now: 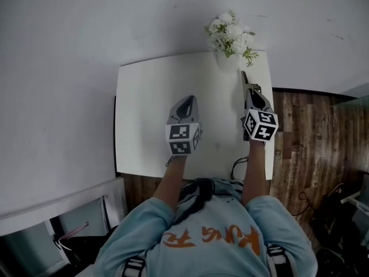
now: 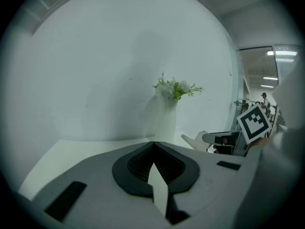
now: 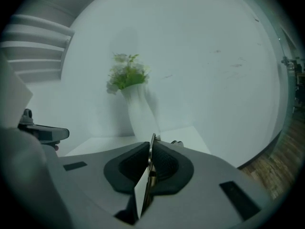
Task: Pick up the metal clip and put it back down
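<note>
The metal clip point(image 1: 245, 79) is a thin strip of metal that pokes out of my right gripper point(image 1: 249, 91) toward the vase. In the right gripper view its edge point(image 3: 151, 149) stands upright between the dark pads, which are shut on it. This gripper is over the right part of the white table point(image 1: 150, 114), close to the vase. My left gripper point(image 1: 187, 101) is near the table's middle, to the left of the right one. Its jaws meet at the tips with nothing between them point(image 2: 153, 144).
A white vase point(image 1: 228, 60) with white flowers point(image 1: 232, 32) stands at the table's far right edge, just beyond the clip. A pale wall runs behind and to the left. Dark wooden floor point(image 1: 311, 137) lies right of the table. A cable point(image 1: 237, 166) hangs at the near edge.
</note>
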### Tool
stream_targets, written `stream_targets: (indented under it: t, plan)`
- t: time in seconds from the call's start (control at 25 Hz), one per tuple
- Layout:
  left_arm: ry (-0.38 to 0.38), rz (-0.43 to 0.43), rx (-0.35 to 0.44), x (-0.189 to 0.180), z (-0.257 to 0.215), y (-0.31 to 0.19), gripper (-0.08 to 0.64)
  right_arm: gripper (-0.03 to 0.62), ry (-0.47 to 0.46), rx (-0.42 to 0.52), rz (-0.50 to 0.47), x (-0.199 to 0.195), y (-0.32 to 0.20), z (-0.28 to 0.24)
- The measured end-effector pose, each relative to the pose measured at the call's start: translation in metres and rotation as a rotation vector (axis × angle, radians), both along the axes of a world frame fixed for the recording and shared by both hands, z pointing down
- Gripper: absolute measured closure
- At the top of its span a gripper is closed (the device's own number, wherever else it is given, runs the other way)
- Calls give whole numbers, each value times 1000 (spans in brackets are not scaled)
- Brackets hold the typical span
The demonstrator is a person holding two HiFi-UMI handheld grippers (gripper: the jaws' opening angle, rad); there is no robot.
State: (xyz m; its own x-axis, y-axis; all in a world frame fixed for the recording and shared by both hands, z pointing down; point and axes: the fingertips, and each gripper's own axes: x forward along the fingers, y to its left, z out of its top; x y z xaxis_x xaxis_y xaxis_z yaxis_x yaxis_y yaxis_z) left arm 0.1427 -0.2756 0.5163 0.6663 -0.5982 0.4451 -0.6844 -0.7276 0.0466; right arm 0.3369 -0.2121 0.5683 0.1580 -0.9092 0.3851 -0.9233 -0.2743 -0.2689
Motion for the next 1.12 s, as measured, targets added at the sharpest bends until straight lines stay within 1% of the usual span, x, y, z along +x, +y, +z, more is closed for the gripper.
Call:
stream_targets:
  t: [0.12, 0.2, 0.28, 0.36, 0.48, 0.6, 0.72, 0.84, 0.88, 0.92, 0.96, 1.12]
  plan:
    - [-11, 46, -31, 33, 13, -2, 540, 564, -51, -20, 42, 26, 6, 19]
    - [-25, 77, -54, 50, 24, -1, 540, 563, -103, -11, 68, 36, 7, 29]
    - [-41, 102, -77, 63, 36, 0, 540, 563, -126, -22, 79, 43, 5, 40]
    - [-52, 114, -103, 72, 48, -1, 540, 563, -141, -42, 82, 49, 2, 52]
    - [-65, 109, -138, 78, 63, -4, 540, 561, -173, -53, 80, 54, -1, 64]
    - [-76, 99, -150, 78, 71, -7, 540, 556, -203, -51, 74, 53, -3, 72]
    - [-75, 88, -151, 75, 74, -9, 540, 537, -198, -85, 91, 56, -2, 81]
    - [-68, 77, -139, 70, 69, -12, 540, 497, -182, -141, 120, 59, 2, 89]
    - [-63, 75, -131, 69, 65, -13, 540, 470, -174, -154, 126, 59, 3, 90]
    - [-54, 73, -123, 66, 61, -13, 540, 443, -165, -160, 133, 59, 5, 90]
    - [-42, 70, -118, 63, 57, -13, 540, 432, -154, -161, 144, 59, 7, 88]
    - [19, 45, -113, 41, 34, -1, 540, 412, -86, -160, 211, 58, 27, 70]
